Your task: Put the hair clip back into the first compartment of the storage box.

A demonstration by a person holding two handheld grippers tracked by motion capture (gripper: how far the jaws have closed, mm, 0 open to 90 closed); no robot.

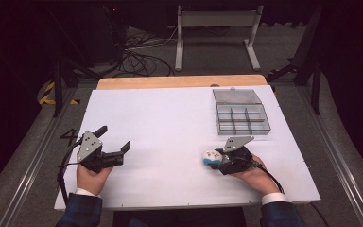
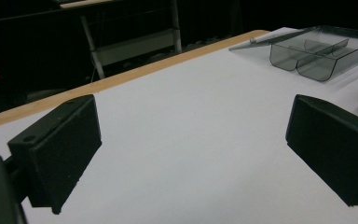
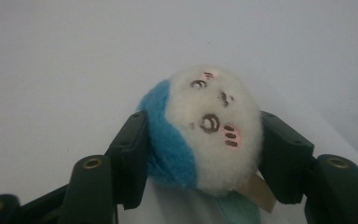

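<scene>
The plush toy (image 3: 203,133), a small round white-and-blue figure with an embroidered face, sits pinched between the jaws of the right claw (image 3: 204,154), one jaw pressed into its blue side and the other into its white side. In the right gripper view its face is tilted, the eyes and pink cheeks running on a slant, with the top of the head pointing away from the claw and a tan tag at its base near the jaw roots. In the high view the plush toy (image 1: 211,158) is low over the white tabletop (image 1: 170,127), at the near right, in front of the open clear compartment box (image 1: 242,117). The left claw (image 1: 115,137) is spread wide with nothing between its jaws, well apart at the near left.
</scene>
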